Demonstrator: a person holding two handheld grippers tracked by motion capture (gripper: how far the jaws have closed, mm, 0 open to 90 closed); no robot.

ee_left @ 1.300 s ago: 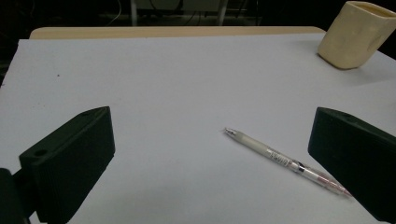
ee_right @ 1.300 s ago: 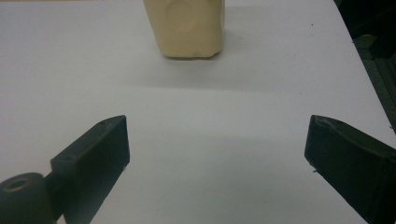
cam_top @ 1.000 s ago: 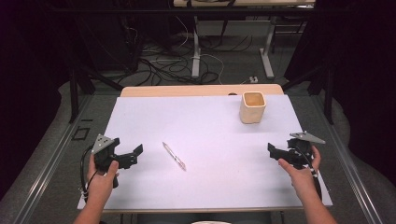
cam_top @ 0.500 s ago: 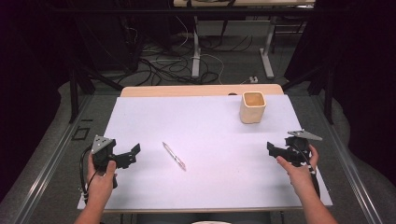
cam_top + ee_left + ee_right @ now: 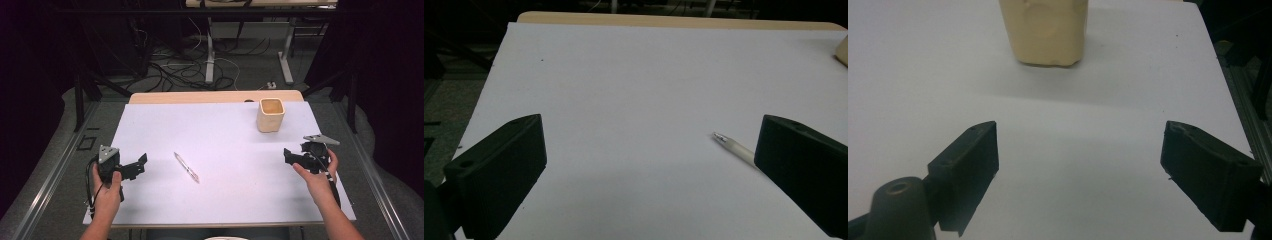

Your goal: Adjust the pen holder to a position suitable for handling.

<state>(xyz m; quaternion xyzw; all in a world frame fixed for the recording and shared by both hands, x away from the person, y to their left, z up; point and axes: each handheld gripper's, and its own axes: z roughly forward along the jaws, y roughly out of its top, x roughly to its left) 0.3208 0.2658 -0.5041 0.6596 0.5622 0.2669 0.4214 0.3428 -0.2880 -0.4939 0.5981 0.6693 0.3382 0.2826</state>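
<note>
A pen (image 5: 186, 167) lies flat on the white table (image 5: 225, 200), near the middle and a little toward the near edge, slanted, untouched. The left gripper (image 5: 139, 165) is held near the left edge, its jaws apart with nothing between them; in its own view the pen (image 5: 734, 146) is seen just ahead beside one jaw. The right gripper (image 5: 288, 156) is held near the right edge, jaws apart and empty after having just closed slightly. A beige cup (image 5: 270, 114) stands upright near the far right corner, well apart from the pen.
</note>
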